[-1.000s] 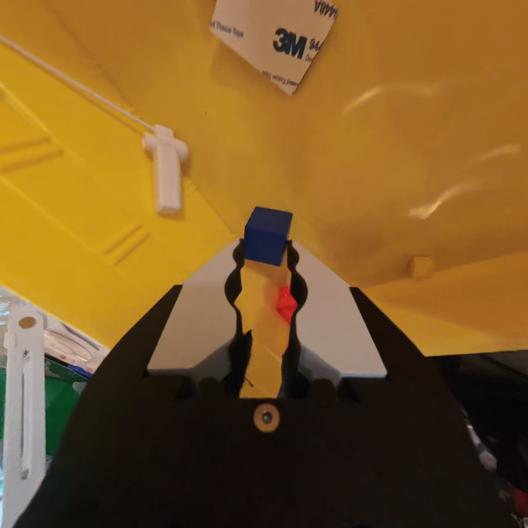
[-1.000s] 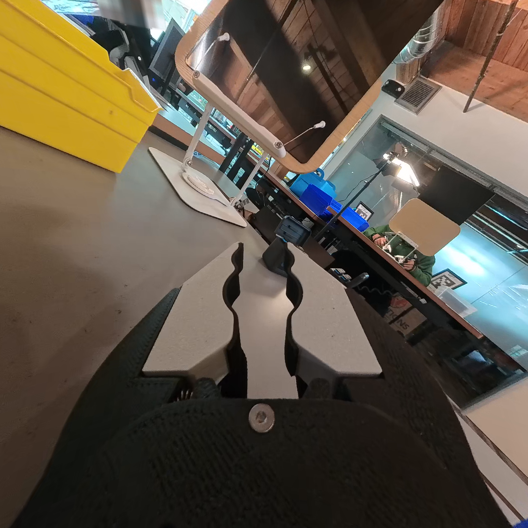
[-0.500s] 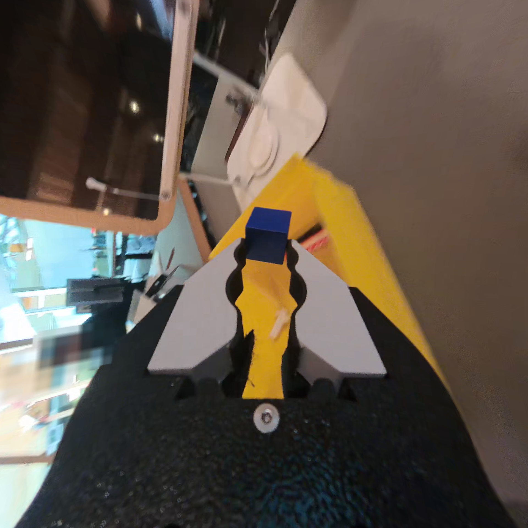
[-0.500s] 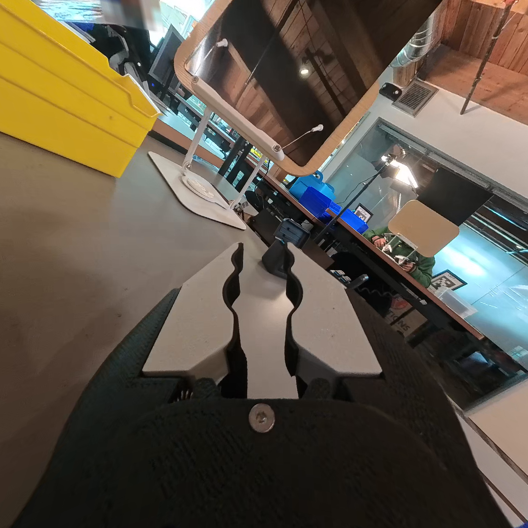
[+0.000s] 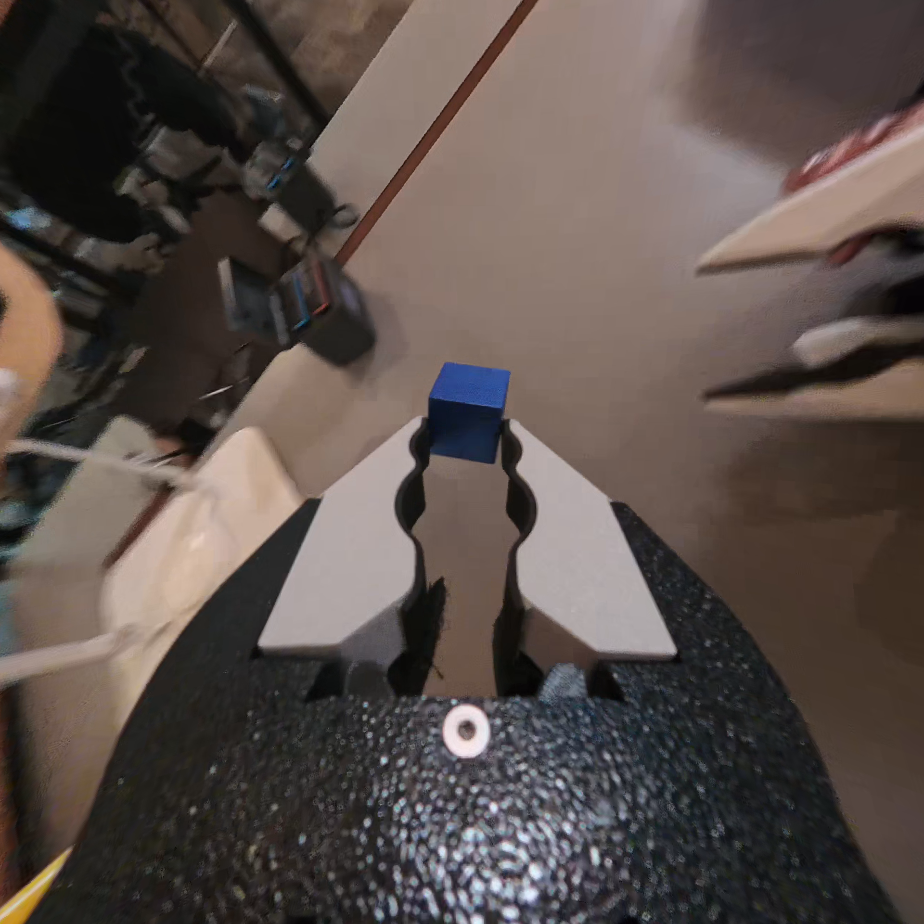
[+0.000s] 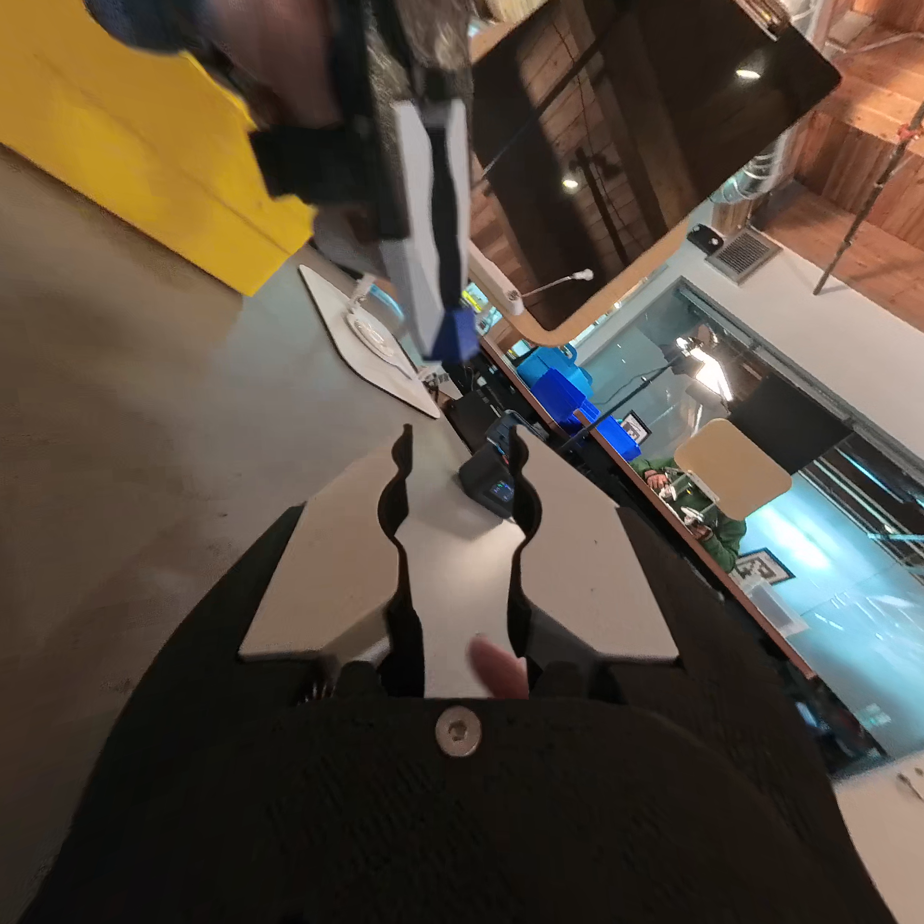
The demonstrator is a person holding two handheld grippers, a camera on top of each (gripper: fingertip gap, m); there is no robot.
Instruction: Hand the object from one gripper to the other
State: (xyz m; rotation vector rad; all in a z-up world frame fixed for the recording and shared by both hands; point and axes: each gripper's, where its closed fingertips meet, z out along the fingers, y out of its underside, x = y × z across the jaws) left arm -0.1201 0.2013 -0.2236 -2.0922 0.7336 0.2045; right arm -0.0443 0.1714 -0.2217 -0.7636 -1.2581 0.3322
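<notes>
Small blue cube (image 5: 469,416) pinched at left gripper (image 5: 465,440) tips — right gripper (image 6: 462,440) spread, empty; alignment judged needed next.

- One blue cube (image 5: 469,416)
- Two grippers: left gripper (image 5: 465,430), right gripper (image 6: 462,435)
- One yellow bin (image 6: 125,130)
- One small black camera (image 6: 487,480), beyond the bin

Small blue cube (image 5: 469,415) pinched at the left hand-held gripper (image 5: 465,430) fingertips; off the table.
</notes>
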